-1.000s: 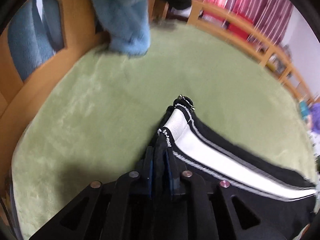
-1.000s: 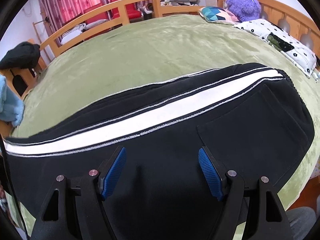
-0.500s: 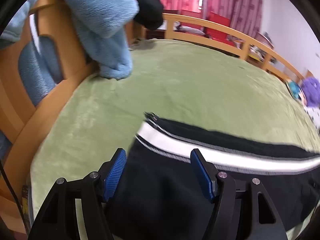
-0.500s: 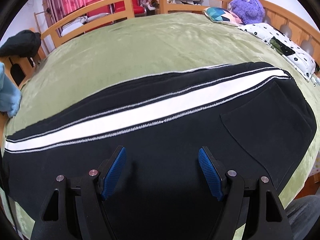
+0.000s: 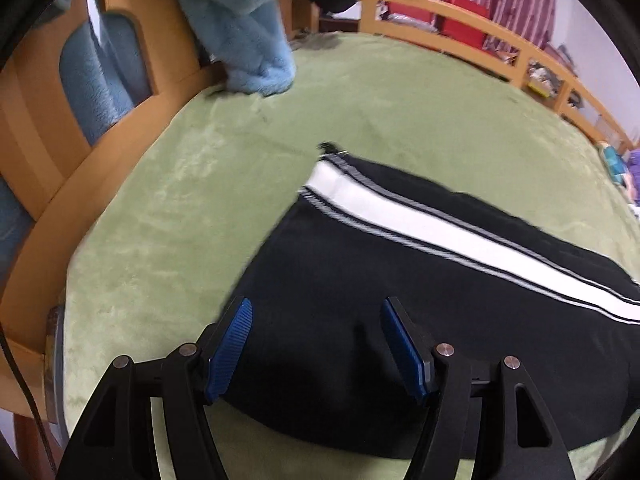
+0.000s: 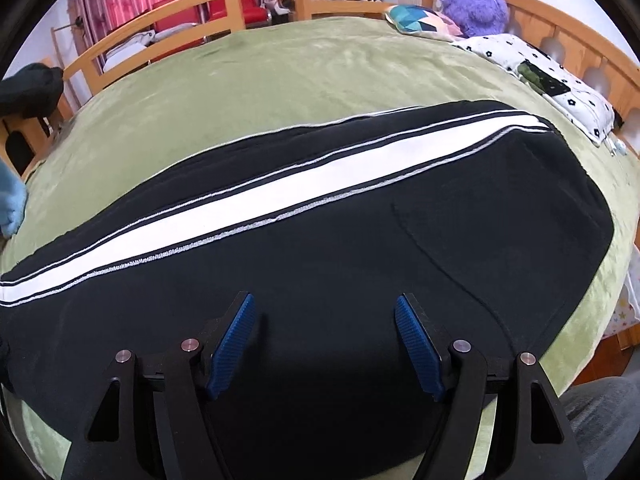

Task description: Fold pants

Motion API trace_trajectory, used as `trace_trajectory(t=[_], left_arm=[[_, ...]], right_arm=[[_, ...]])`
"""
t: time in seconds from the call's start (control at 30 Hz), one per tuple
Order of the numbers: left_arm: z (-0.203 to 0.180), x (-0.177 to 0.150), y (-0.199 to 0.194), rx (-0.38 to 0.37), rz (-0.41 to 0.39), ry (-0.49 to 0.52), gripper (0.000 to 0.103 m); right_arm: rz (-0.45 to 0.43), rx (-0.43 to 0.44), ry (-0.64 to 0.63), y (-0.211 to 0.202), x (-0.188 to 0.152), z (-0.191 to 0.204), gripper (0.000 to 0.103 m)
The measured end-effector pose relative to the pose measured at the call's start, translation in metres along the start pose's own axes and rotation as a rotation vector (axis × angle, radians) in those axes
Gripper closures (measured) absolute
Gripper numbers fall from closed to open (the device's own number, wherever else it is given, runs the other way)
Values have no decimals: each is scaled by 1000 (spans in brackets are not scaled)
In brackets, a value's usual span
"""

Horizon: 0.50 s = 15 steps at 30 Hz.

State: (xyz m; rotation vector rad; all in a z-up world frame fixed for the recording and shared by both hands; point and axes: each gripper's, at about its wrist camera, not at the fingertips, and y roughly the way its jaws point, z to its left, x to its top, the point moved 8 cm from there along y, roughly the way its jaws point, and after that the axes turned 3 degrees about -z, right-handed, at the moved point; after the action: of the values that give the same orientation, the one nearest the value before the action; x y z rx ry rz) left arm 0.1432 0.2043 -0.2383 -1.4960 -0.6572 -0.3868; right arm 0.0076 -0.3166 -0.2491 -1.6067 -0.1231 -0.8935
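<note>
While the left gripper [image 5: 316, 342] and right gripper [image 6: 324, 344] hover with jaws spread wide and empty above the pants [image 6: 360, 240], lying flat along the near edge of the green blanket [image 6: 280, 68], pinch the hem squarely before folding

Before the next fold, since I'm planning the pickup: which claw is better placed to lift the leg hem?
Left. The left claw hangs open near the hem of the pants; the right claw is farther along.

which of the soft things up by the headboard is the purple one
The fuzzy plush toy against the headboard; the cushion beside it is multicoloured, and the pillow is white with black flowers.
</note>
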Motion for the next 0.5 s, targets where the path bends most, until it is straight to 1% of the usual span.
trace_trajectory(t=[0.07,0.17,0.3,0.37,0.43,0.47,0.5], left_arm=[[-11,-4,-8,-24,-10,-5,38],[-30,-14,-22,-62,-15,1,38],[-53,-26,-38,-96,-33,-25,38],[-66,-32,-45,-102,-36,-27,39],[-77,-36,-50,-98,-38,-18,41],[-86,-38,-55,-108,-39,-13,45],[-92,-40,-58,-122,-40,-10,46]], right_arm=[[-12,9,4,-5,3,-7,31],[-34,8,-2,-14,9,-27,31],[-49,8,-8,-22,17,-56,31],[-70,-3,10,-27,21,-75,31],[-112,-6,40,-34,26,-103,31],[-133,-7,55,-37,28,-117,31],[-149,-10,69,-40,29,-130,31]])
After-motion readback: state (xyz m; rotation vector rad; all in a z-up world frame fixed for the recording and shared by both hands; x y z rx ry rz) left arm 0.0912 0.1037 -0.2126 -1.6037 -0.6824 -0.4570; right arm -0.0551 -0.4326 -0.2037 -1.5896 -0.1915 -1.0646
